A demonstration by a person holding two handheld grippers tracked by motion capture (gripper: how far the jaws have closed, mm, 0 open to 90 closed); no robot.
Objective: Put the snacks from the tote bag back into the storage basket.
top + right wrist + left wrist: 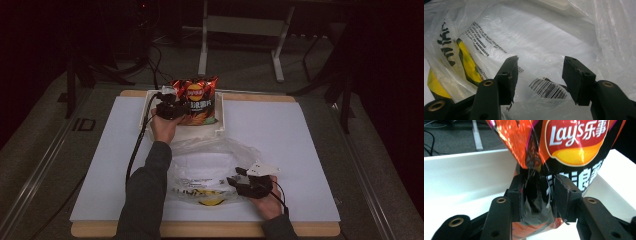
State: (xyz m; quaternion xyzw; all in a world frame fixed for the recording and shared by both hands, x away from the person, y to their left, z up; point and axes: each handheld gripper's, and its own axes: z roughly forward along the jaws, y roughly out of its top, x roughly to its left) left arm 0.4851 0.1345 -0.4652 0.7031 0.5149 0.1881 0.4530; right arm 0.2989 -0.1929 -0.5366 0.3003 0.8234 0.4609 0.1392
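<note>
1. Jaws of the left gripper [537, 197] stood apart around the lower edge of a Lay's crisp bag [574, 147], pads off the foil, inside a white tray [218, 127].
2. Right gripper [540, 77] gaped wide over a clear plastic bag [544, 45], holding nothing.

The high view looks down the table [300, 125] from afar; both gripper views sit close, sharing its middle.
</note>
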